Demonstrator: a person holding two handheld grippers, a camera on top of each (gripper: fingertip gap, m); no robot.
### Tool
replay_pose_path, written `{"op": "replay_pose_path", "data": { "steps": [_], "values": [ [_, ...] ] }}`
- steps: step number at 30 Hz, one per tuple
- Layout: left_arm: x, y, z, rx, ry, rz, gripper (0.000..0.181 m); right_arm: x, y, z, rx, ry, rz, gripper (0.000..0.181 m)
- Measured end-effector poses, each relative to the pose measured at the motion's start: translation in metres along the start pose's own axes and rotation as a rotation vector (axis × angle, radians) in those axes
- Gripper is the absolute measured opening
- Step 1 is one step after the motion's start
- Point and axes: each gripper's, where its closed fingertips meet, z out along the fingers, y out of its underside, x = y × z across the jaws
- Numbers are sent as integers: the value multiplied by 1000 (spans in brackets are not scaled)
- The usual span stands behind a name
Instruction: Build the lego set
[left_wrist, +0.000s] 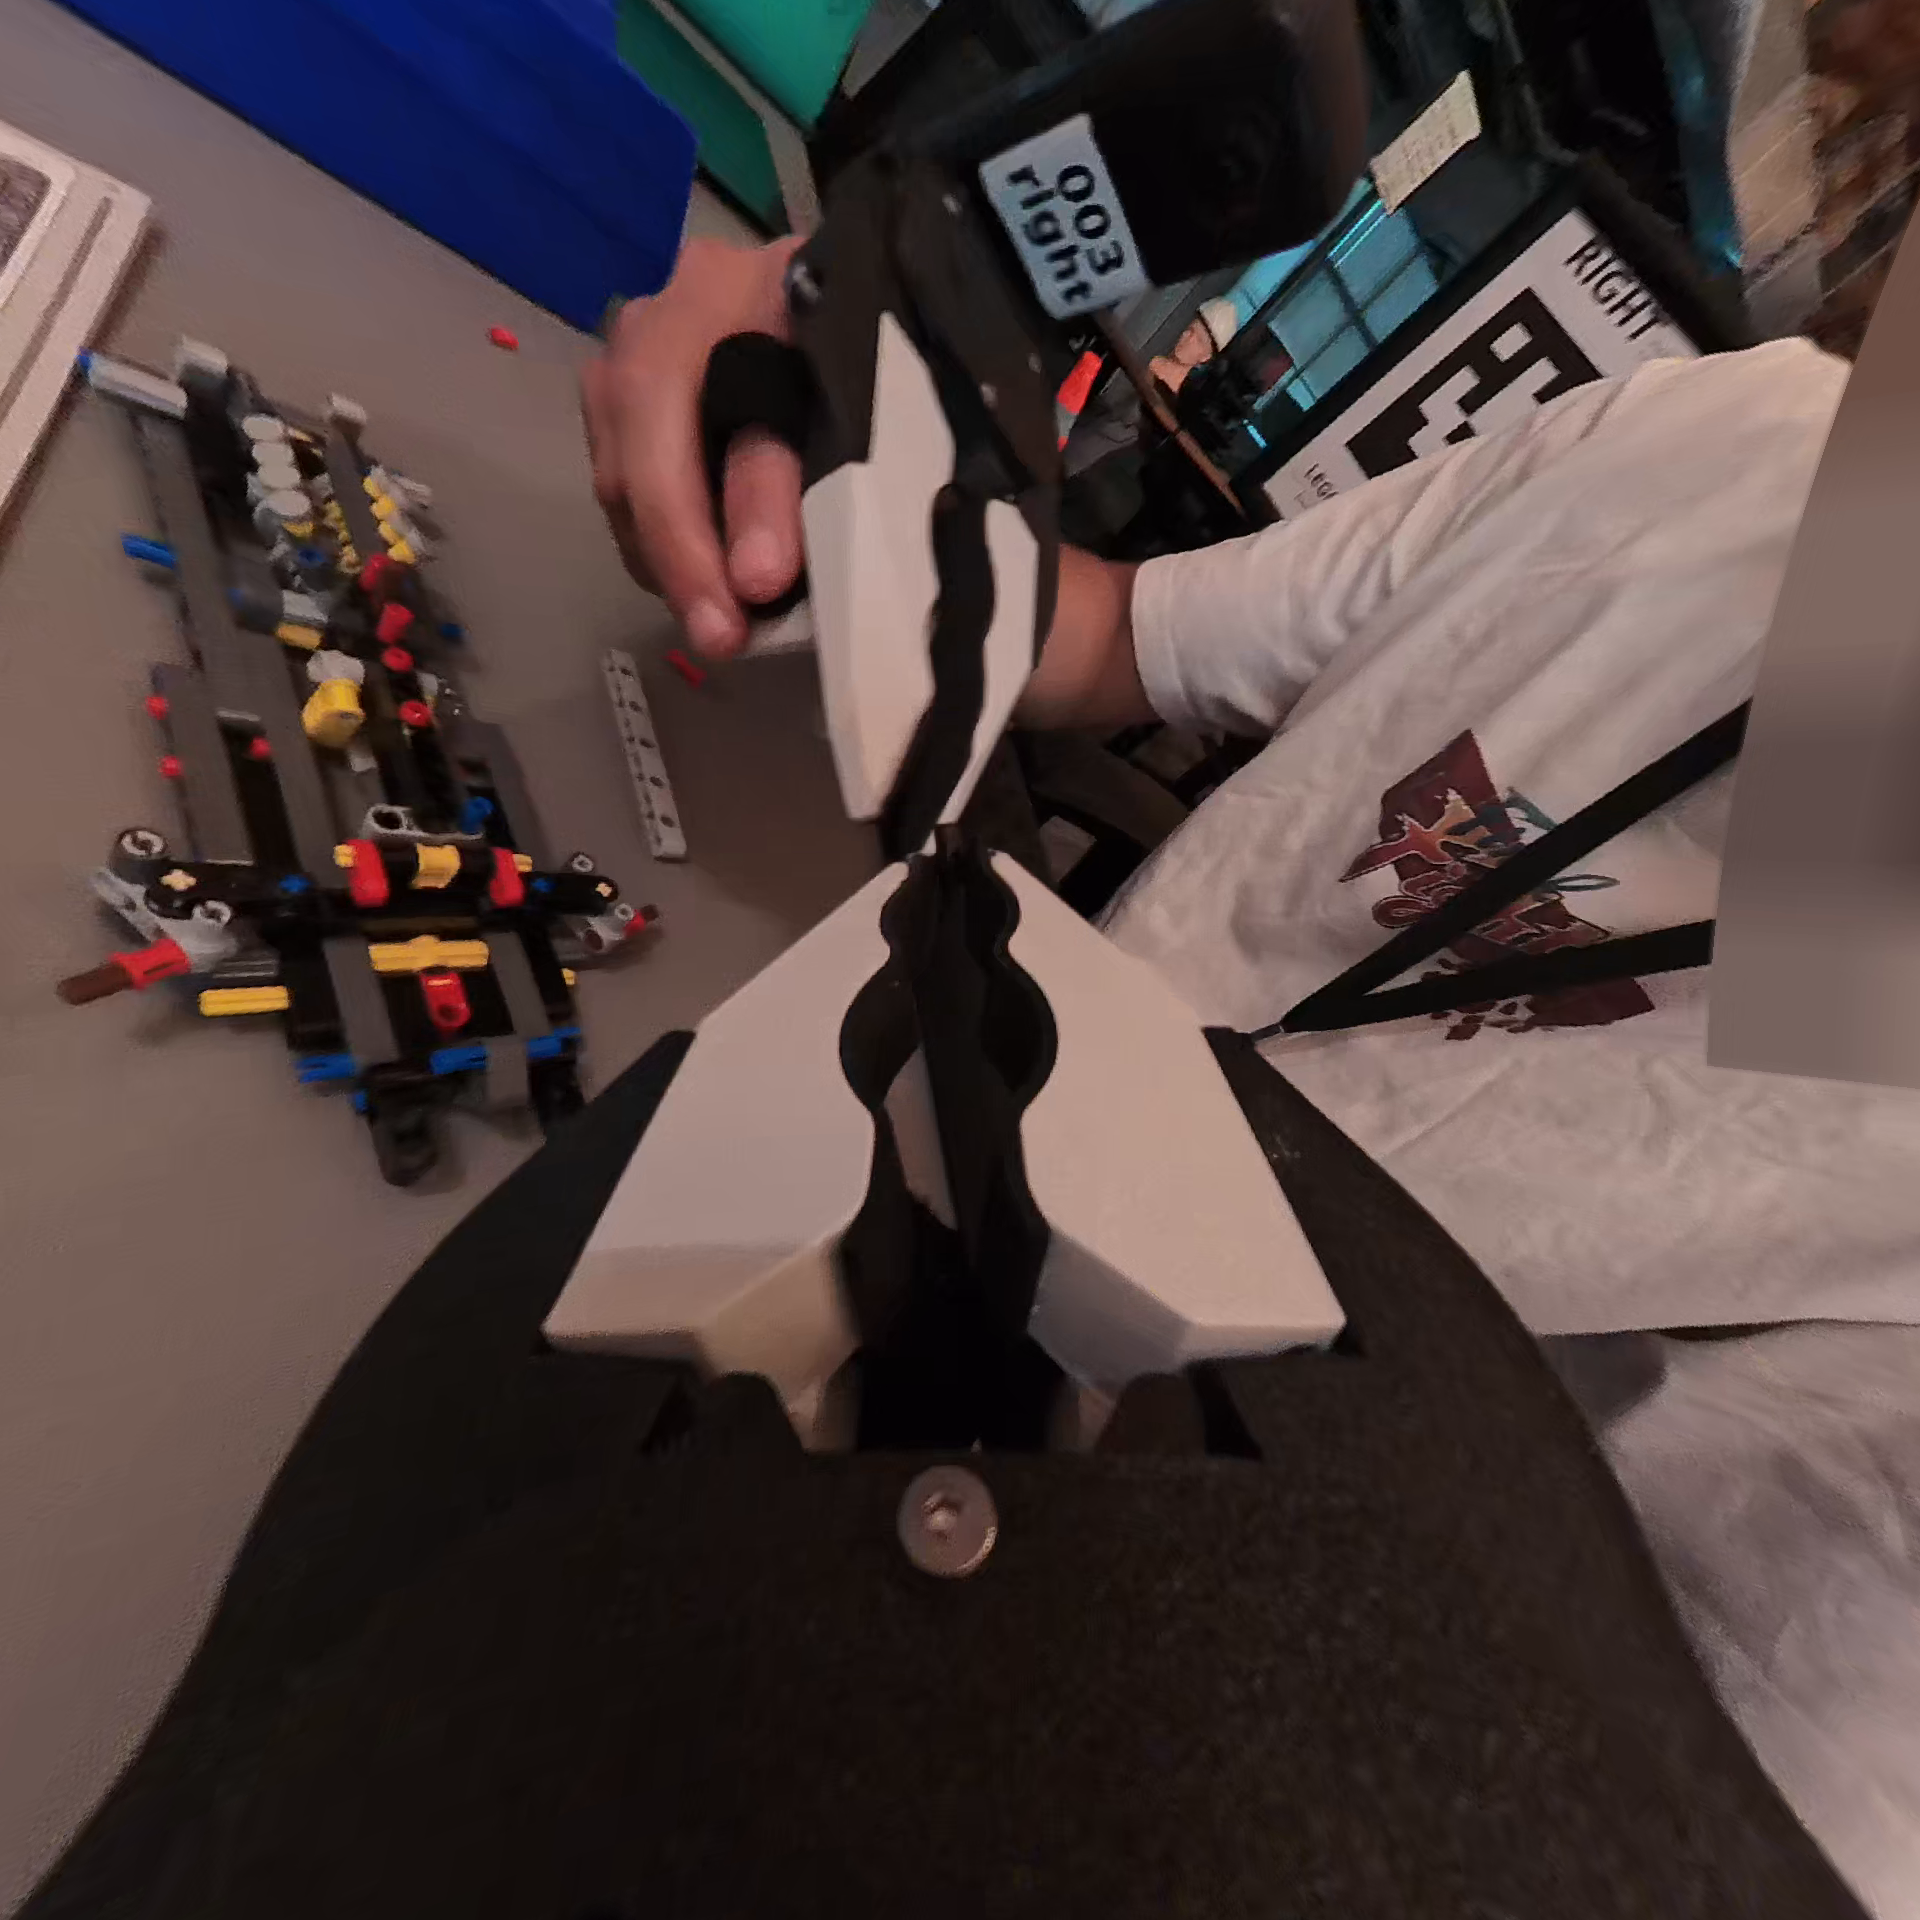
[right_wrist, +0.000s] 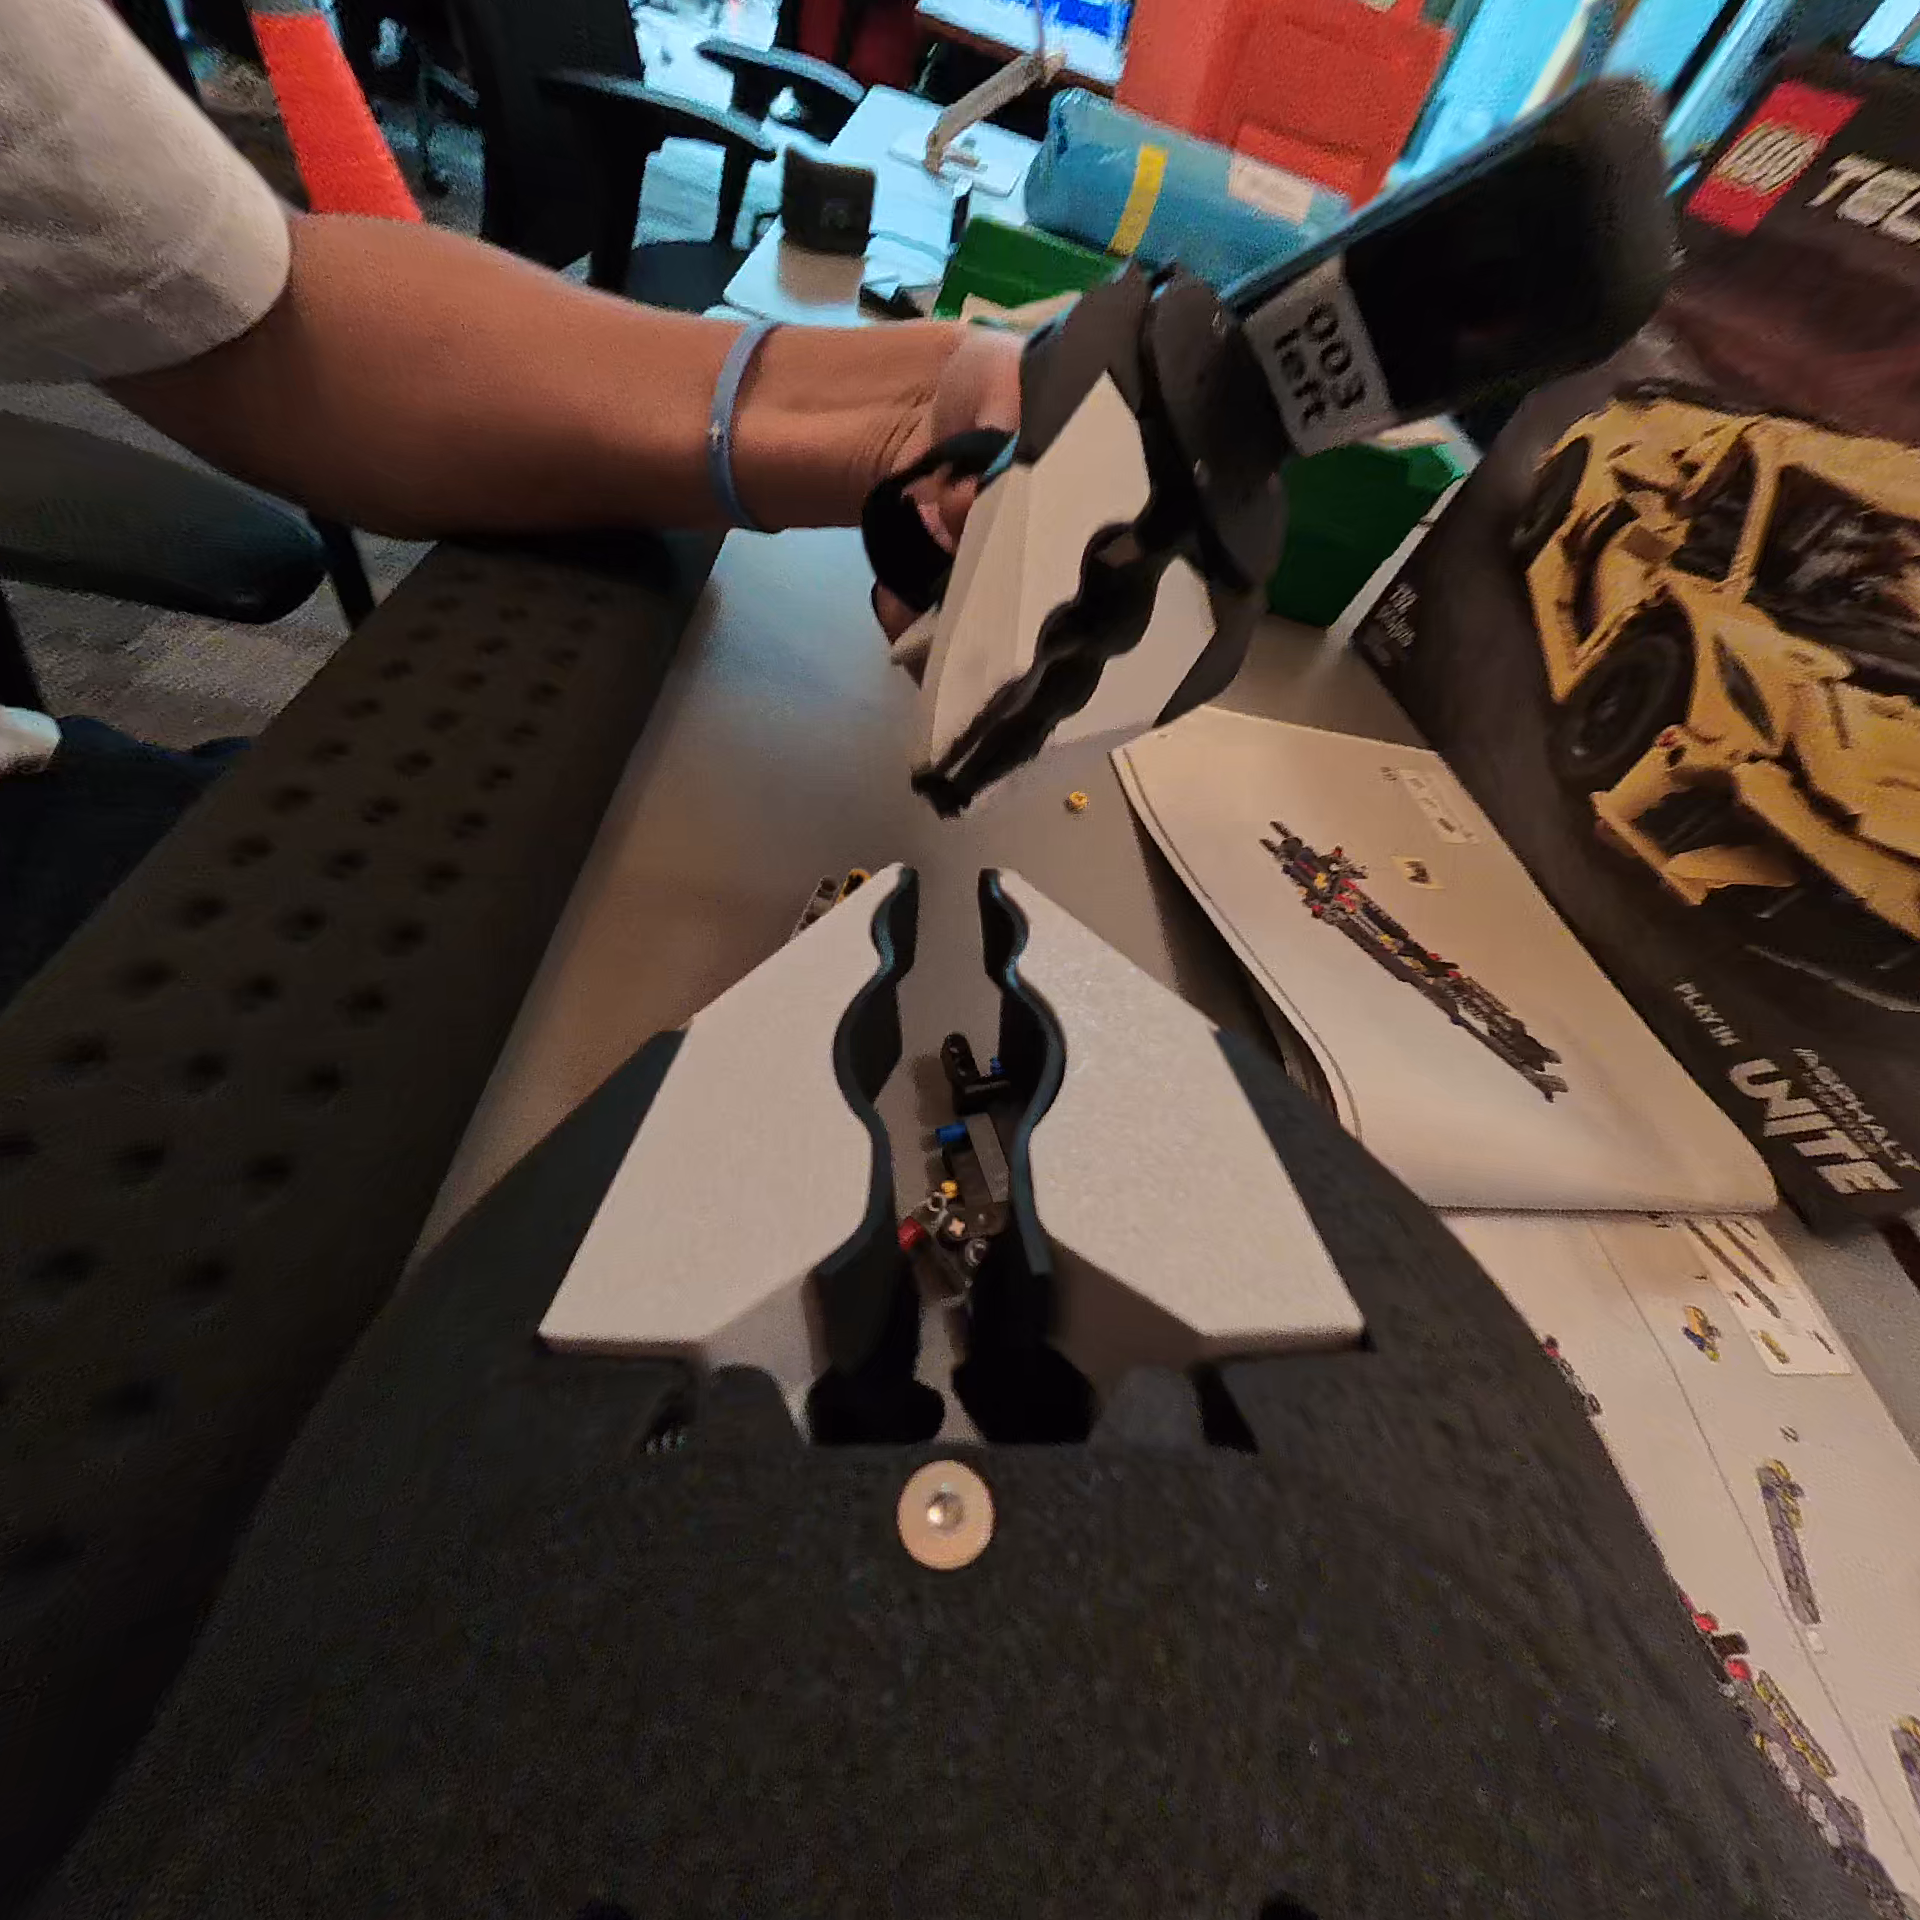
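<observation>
My left gripper (left_wrist: 940, 868): jaws together, wavy black pads meeting along their length; whether a small part sits between the tips, I cannot tell. In the right wrist view it hangs above the table (right_wrist: 790, 665) with tips pointing down and nothing seen in them.

My right gripper (right_wrist: 948, 883): jaws apart by a narrow gap, nothing between them. In the left wrist view, though, it reads as nearly closed, tips all but touching my left tips. I trust its own camera.

Both grippers are raised, tip to tip, well apart from the chassis build (left_wrist: 343, 790), which lies flat on the table to the left. A loose grey beam (left_wrist: 644, 753) lies just beside it, with red pins (left_wrist: 686, 667) scattered near.

The open instruction booklet (right_wrist: 1434, 987) lies by the set box (right_wrist: 1714, 665); a small yellow piece (right_wrist: 1076, 800) sits near the booklet's edge.

Judgement: between picks, or a hand-off. To do it well: check the booklet step, open the left jaws, approach one loose part squarely, and pinch at the tips.
</observation>
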Motion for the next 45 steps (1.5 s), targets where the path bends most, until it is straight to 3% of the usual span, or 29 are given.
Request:
{"op": "replay_pose_path", "data": {
  "steps": [5,20,29,32,38,45],
  "values": [
    [-10,10,9,-35,30,-69,2,-8,-1,-6,13,21,-20,8],
    [1,23,18,-112,92,-50,2,-25,2,6,-15,-36,-72,6],
    [-1,18,14,-91,37,32,3,-18,0,5,-22,-15,-85,4],
    [-3,14,8,-69,2,67,12,-5,-4,0,-1,57,-89,3],
    [-6,-1,3,12,-8,52,11,0,-3,-3,-10,112,-120,3],
    [-8,3,8,-10,-15,48,2,-2,-2,-1,-18,112,-133,3]
  ]
}}
